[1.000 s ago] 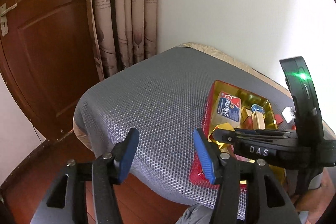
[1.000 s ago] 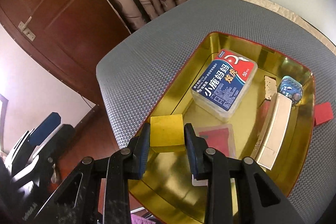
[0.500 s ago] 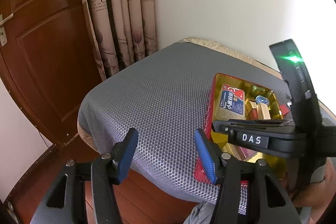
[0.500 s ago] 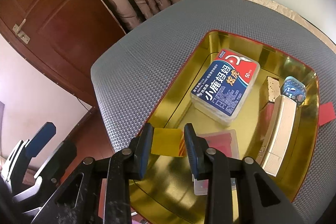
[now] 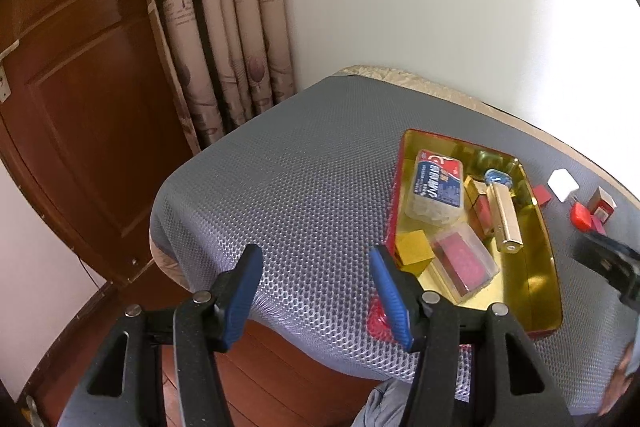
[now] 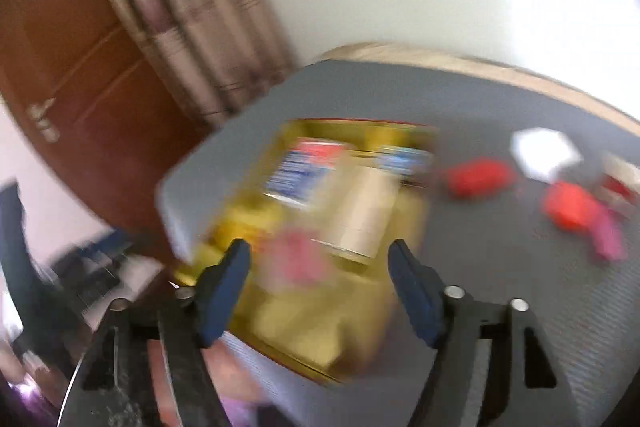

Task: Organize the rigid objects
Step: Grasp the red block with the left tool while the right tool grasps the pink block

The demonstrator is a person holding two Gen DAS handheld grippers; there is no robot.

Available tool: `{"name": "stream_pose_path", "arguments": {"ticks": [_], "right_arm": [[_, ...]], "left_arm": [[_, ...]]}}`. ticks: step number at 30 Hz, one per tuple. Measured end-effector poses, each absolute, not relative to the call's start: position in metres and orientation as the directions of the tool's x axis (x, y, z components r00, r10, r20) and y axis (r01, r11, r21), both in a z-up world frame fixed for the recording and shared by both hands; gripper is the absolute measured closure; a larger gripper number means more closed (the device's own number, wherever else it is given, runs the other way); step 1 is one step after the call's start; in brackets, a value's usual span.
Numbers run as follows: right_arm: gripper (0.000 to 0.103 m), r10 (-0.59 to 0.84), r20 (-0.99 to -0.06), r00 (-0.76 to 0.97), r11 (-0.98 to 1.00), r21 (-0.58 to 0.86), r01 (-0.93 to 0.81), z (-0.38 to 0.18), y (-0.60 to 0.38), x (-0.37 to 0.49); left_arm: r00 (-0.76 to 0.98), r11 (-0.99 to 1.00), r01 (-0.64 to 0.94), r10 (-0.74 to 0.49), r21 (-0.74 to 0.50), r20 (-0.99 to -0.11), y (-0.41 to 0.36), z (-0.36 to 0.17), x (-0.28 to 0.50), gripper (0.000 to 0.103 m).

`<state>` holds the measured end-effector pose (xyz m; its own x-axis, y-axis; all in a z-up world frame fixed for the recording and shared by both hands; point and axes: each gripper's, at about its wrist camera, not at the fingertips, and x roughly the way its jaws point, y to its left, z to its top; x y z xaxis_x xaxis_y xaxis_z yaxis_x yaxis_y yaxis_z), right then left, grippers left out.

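Observation:
A gold tin tray with a red rim (image 5: 538,259) lies on the grey mesh table. In it are a yellow cube (image 5: 414,247), a clear case with a red card (image 5: 466,261), a blue-labelled plastic box (image 5: 436,187), a long cream box (image 5: 506,215) and a small blue object (image 5: 496,179). My left gripper (image 5: 316,293) is open and empty at the table's front edge, left of the tray. My right gripper (image 6: 320,291) is open and empty above the tray's near end (image 6: 304,347); its view is blurred. Part of it shows in the left wrist view (image 5: 608,263).
Right of the tray lie a white block (image 5: 562,185), red pieces (image 5: 580,217) and a small red-and-white box (image 5: 602,201). In the right wrist view they appear as blurred white (image 6: 544,153) and red (image 6: 476,179) shapes. A curtain (image 5: 216,27) and wooden door (image 5: 80,99) stand behind.
My right gripper has let go of the yellow cube, which now sits in the tray, opened wide and pulled back to the right, moving fast. The left gripper stays open.

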<state>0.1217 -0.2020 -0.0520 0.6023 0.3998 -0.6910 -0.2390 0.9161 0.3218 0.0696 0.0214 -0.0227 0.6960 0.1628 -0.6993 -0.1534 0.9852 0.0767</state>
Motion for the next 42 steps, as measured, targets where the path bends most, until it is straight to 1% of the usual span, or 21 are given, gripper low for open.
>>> {"name": "stream_pose_path", "arguments": {"ticks": [2,3,6,8,9,10,12,14,15,17,19,23,26,31,34,37,42], "right_arm": [[0.029,0.271,-0.726,0.632,0.962,0.229,-0.149,-0.065,-0.246,0.105],[0.029,0.172,-0.758,0.629,0.984,0.163,-0.073,-0.075,-0.278,0.094],[0.029,-0.007,-0.799,0.602,0.992,0.071,0.106,-0.097,-0.361,0.066],[0.026,-0.099,-0.811,0.577,0.981,0.018,0.194,-0.104,-0.403,0.052],[0.020,-0.139,-0.816,0.562,0.972,-0.004,0.235,-0.107,-0.424,0.045],[0.017,-0.158,-0.819,0.551,0.964,-0.007,0.266,-0.110,-0.443,0.039],[0.014,-0.194,-0.811,0.552,0.947,-0.008,0.320,-0.113,-0.469,0.027],[0.011,-0.202,-0.808,0.553,0.938,0.003,0.348,-0.116,-0.486,0.023],[0.010,-0.186,-0.810,0.557,0.932,0.035,0.361,-0.121,-0.496,0.020],[0.010,-0.148,-0.815,0.560,0.927,0.083,0.366,-0.128,-0.507,0.017],[0.007,-0.136,-0.808,0.574,0.932,0.092,0.350,-0.125,-0.506,0.015],[0.007,-0.093,-0.800,0.593,0.939,0.127,0.319,-0.122,-0.504,0.012],[0.006,-0.061,-0.788,0.613,0.935,0.170,0.312,-0.120,-0.505,0.010],[0.005,-0.031,-0.779,0.626,0.932,0.205,0.300,-0.118,-0.508,0.008],[0.003,-0.024,-0.781,0.624,0.935,0.204,0.291,-0.119,-0.505,0.012],[0.002,-0.012,-0.785,0.619,0.936,0.209,0.284,-0.119,-0.506,0.013],[0.000,-0.002,-0.791,0.612,0.938,0.211,0.275,-0.121,-0.504,0.020]], "left_arm": [[0.704,0.986,-0.136,0.163,0.094,-0.691,0.015,-0.022,0.068,0.046],[0.707,0.987,-0.121,0.159,0.104,-0.689,0.010,-0.022,0.066,0.046],[0.706,0.993,-0.068,0.116,0.096,-0.699,-0.005,-0.021,0.064,0.046],[0.689,0.997,-0.019,0.068,0.077,-0.722,-0.020,-0.021,0.062,0.046],[0.676,0.998,0.006,0.044,0.065,-0.736,-0.027,-0.023,0.063,0.046],[0.657,0.998,0.046,0.005,0.047,-0.754,-0.038,-0.024,0.064,0.046],[0.633,0.994,0.103,-0.040,0.033,-0.773,-0.060,-0.025,0.065,0.046],[0.611,0.983,0.178,-0.082,0.036,-0.787,-0.092,-0.024,0.067,0.046],[0.588,0.975,0.220,-0.116,0.020,-0.801,-0.108,-0.023,0.070,0.046],[0.554,0.967,0.256,-0.159,-0.014,-0.817,-0.128,-0.022,0.078,0.046],[0.523,0.958,0.285,-0.191,-0.040,-0.831,-0.148,-0.018,0.093,0.046],[0.483,0.919,0.393,-0.211,-0.004,-0.850,-0.190,-0.013,0.137,0.046],[0.415,0.832,0.554,-0.258,0.017,-0.872,-0.229,-0.015,0.173,0.046],[0.357,0.702,0.698,-0.173,0.140,-0.918,-0.270,-0.044,0.221,0.046],[0.335,0.647,0.744,-0.141,0.169,-0.932,-0.283,-0.062,0.238,0.046],[0.302,0.605,0.778,-0.125,0.168,-0.945,-0.288,-0.077,0.248,0.046],[0.284,0.574,0.794,-0.063,0.198,-0.957,-0.290,-0.105,0.268,0.046]]}}
